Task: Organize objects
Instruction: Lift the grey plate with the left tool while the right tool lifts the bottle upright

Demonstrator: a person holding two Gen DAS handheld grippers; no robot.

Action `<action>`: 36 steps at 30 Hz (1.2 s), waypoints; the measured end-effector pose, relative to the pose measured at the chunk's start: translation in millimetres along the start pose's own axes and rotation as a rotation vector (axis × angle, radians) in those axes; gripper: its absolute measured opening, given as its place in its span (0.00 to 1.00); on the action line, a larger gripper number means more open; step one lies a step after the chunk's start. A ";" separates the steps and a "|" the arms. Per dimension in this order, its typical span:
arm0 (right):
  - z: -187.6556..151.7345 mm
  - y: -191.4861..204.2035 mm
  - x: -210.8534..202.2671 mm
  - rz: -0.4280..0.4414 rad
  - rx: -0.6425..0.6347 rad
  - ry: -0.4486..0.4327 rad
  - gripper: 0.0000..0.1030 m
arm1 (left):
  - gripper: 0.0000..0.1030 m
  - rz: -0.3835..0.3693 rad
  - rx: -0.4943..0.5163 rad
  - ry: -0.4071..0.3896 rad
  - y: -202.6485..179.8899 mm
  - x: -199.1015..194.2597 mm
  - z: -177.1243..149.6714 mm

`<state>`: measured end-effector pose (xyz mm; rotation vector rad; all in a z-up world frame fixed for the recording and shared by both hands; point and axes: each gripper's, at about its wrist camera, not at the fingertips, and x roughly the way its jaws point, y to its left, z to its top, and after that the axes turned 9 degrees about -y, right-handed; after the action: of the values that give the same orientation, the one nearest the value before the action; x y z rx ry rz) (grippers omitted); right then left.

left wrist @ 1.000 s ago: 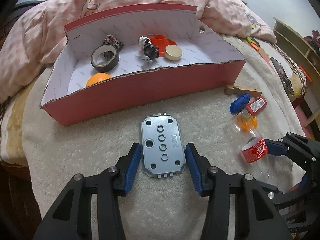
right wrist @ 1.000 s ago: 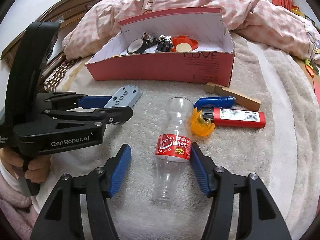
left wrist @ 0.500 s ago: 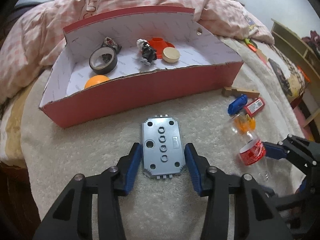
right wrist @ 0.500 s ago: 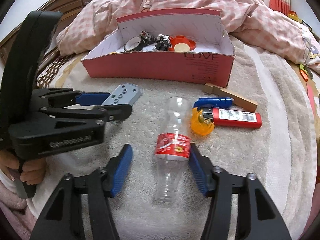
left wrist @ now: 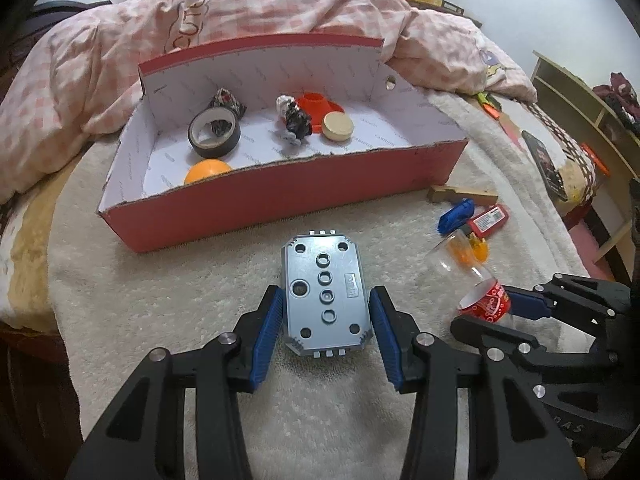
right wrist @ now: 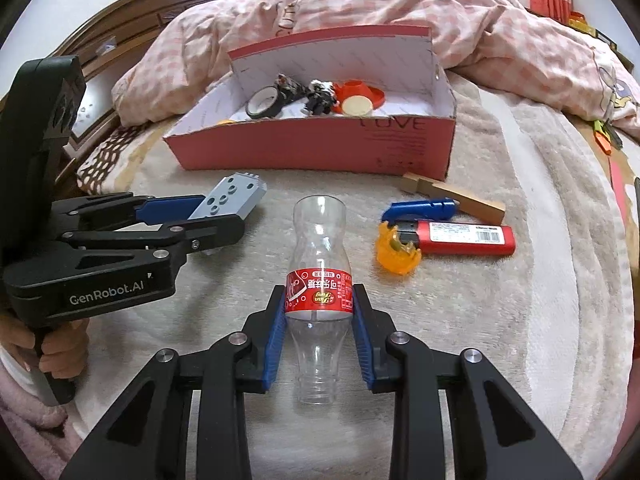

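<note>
A grey studded plate (left wrist: 324, 280) lies on the cream blanket in front of the red cardboard box (left wrist: 280, 196). My left gripper (left wrist: 326, 296) is shut on it, a blue pad against each long edge. In the right wrist view the plate (right wrist: 234, 194) sits tilted in the left gripper (right wrist: 218, 216). A clear plastic bottle (right wrist: 318, 232) with a red label lies on the blanket, its open mouth toward the box (right wrist: 312, 148). My right gripper (right wrist: 318, 296) is closing on it, and both pads touch the label. The box holds a tape roll (left wrist: 214, 136), an orange ball (left wrist: 208, 170) and small toys.
To the right of the bottle lie a wooden block (right wrist: 452, 198), a blue tool (right wrist: 420, 210), a red lighter-shaped case (right wrist: 468, 236) and an orange plastic piece (right wrist: 396, 252). A pink quilt (left wrist: 280, 8) is heaped behind the box. A person's hand (right wrist: 60, 352) grips the left handle.
The right gripper's jaws have come in from wide apart until they touch the bottle's label. The left jaws narrowed slightly onto the plate. Neither hand shifted much.
</note>
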<state>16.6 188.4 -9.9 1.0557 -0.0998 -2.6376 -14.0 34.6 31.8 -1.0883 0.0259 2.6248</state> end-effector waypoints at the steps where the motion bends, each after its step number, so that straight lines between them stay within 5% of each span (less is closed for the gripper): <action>1: 1.0 1.5 -1.5 0.004 -0.002 -0.005 0.31 | 0.43 -0.004 -0.001 -0.007 0.0 -3.0 0.9; 36: 40.0 19.6 -26.3 0.059 -0.051 -0.104 0.31 | 0.43 -0.011 -0.032 -0.157 14.1 -48.6 37.3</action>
<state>12.1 175.7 40.1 0.8854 -0.0838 -2.6265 -11.1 13.0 90.7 -0.8859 -0.0554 2.7012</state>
